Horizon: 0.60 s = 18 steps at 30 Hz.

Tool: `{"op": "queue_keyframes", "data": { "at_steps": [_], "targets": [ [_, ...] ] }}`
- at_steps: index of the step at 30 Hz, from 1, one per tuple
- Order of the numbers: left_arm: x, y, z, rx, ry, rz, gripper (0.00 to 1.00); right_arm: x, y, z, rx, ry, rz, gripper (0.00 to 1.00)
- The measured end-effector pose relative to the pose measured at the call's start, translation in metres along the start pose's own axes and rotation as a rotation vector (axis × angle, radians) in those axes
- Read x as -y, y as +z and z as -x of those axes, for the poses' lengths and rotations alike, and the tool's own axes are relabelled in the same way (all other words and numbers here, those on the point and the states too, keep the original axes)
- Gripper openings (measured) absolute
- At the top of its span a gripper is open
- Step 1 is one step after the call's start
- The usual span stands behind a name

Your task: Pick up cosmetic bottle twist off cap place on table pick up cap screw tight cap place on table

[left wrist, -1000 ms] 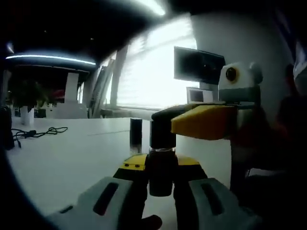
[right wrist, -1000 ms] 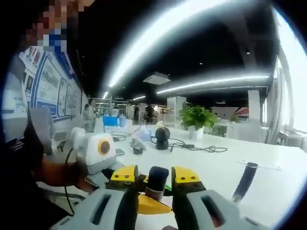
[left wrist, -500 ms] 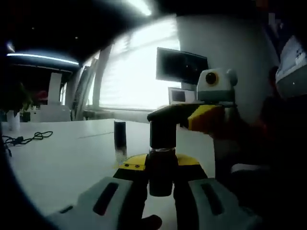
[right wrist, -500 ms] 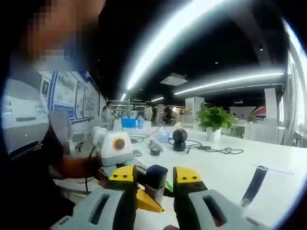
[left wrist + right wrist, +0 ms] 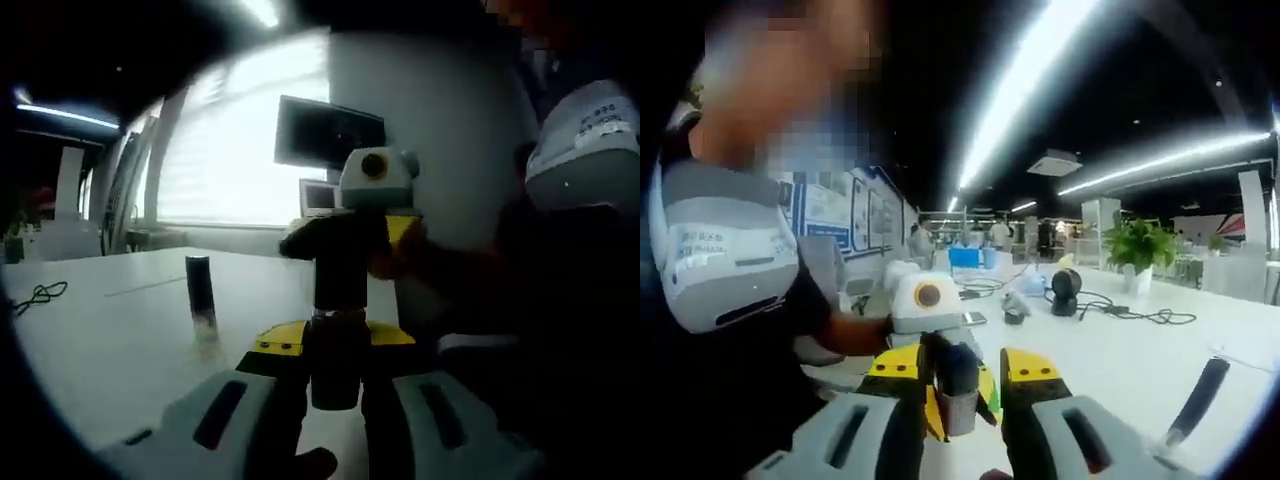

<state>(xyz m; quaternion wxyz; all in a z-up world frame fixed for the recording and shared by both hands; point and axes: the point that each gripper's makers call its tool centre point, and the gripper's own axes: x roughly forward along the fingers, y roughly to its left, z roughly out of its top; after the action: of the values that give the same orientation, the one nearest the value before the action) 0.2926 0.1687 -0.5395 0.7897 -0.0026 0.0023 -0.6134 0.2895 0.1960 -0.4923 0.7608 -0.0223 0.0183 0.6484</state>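
1. Jaws of our left gripper [image 5: 335,345] rise from the bottom of the left gripper view, closed around the dark cosmetic bottle [image 5: 335,365], which stands upright between the yellow tips.
2. Above the bottle's pale neck ring we see the black cap [image 5: 338,270], and our right gripper [image 5: 345,235] reaches in from the right, its jaws at the cap; we cannot tell from this side how firmly they pinch it.
3. Left of the bottle, a second dark cylindrical bottle [image 5: 200,297] stands upright on the white desk [image 5: 110,340], well apart from our jaws, and a black cable [image 5: 35,297] lies near the far left edge.
4. Behind the grippers we make out a dark monitor [image 5: 328,135] against the bright window [image 5: 235,160]; the person's dark sleeve [image 5: 560,330] fills the right side.
5. In the right gripper view, our right gripper [image 5: 962,375] has its jaws drawn in close on the cap [image 5: 958,372], which sits between the yellow tips with the bottle [image 5: 960,410] below it.
6. Just behind, the left gripper [image 5: 925,310] comes in from the left, held by the person's hand [image 5: 855,335].
7. On the desk [image 5: 1120,360] we see a slim dark bottle [image 5: 1197,400] at the right, looking tilted in the fisheye, a black round device [image 5: 1067,288] with cables [image 5: 1140,315], and a green plant [image 5: 1137,245] farther back.
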Motion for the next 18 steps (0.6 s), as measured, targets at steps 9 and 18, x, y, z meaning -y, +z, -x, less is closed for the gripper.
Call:
{"op": "queue_keyframes", "data": {
  "at_steps": [9,18],
  "targets": [
    [0.012,-0.001,-0.002,0.008,-0.097,0.030,0.10,-0.011,-0.005,-0.005,-0.012,0.095,0.038,0.20],
    [0.014,-0.002,-0.003,0.015,-0.124,0.039,0.10,-0.014,-0.010,-0.007,-0.009,0.108,0.004,0.12]
  ]
}}
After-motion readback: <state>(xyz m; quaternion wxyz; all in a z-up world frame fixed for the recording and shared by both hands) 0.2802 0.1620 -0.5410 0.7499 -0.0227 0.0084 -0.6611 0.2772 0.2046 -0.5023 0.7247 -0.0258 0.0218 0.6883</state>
